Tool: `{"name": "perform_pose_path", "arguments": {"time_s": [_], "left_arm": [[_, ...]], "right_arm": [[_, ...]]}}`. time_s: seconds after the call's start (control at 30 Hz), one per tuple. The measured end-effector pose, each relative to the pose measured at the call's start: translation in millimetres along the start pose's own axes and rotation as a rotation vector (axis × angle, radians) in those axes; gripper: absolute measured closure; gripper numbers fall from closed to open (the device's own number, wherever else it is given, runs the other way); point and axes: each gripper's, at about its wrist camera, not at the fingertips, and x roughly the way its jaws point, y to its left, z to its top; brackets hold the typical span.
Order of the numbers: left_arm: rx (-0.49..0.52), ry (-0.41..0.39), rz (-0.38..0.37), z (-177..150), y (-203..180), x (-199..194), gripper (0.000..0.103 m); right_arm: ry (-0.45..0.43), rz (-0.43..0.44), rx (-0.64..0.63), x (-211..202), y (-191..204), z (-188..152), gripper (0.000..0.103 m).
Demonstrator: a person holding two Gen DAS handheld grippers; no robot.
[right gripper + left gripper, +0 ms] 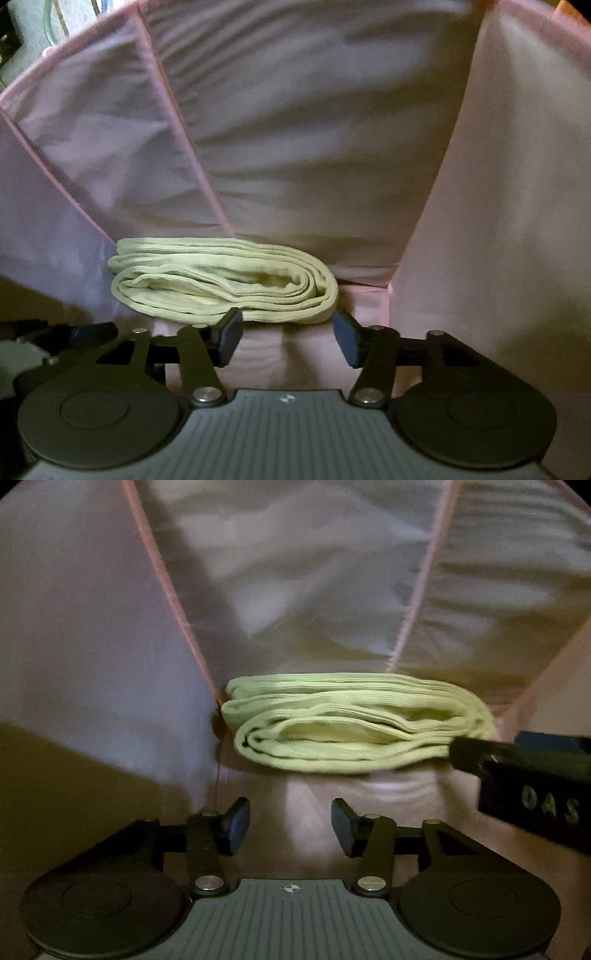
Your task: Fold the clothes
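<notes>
Two grippers point steeply down into a pink fabric bin [498, 192], and both have their jaws apart with nothing between them. At the bottom of the bin lies the folded garment [354, 731], a pale yellow-green ribbed piece doubled over several times into a flat, rounded bundle; its layered edges face the cameras. It rests on the bin floor against the back wall, close to the corner where a pink seam [173, 602] runs down the lining. In the left wrist view the left gripper [291, 827] hangs above the bare floor in front of the bundle, its dark pads clear of the cloth. At the right edge of that view the body of the right gripper [532, 786] comes in, black with pale letters on its side, its tip in front of the right end of the bundle; the picture does not settle whether it touches the cloth. In the right wrist view the right gripper [288, 339] sits just before the garment [221, 284], which lies to the left of centre; the left pad overlaps the bundle's near edge in the picture, the right pad stands just beside its right end, and neither presses on it. The walls of the bin rise on all sides, a creased, shiny lilac lining with pink piping. Beyond the rim [74, 40] at upper left a bit of the room shows, too blurred to read.
</notes>
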Motion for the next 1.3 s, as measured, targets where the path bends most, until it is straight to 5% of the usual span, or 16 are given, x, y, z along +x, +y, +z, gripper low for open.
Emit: {"name": "perform_pose_path", "arguments": {"time_s": [0.37, 0.57, 0.97, 1.07, 1.3], "left_arm": [[0.023, -0.087, 0.023, 5, 3, -100, 0.032], [0.047, -0.137, 0.043, 15, 6, -146, 0.014], [0.176, -0.299, 0.155, 3, -18, -265, 0.012], [0.198, -0.338, 0.176, -7, -27, -296, 0.004], [0.074, -0.429, 0.134, -42, -55, -368, 0.0]], "right_arm": [[0.0, 0.071, -0.076, -75, 19, 25, 0.023], [-0.009, 0.099, -0.143, -141, 9, 36, 0.018], [-0.034, 0.129, -0.258, -247, -15, 46, 0.012], [-0.042, 0.129, -0.289, -274, -21, 44, 0.005], [-0.09, 0.15, -0.38, -343, -36, 32, 0.0]]}}
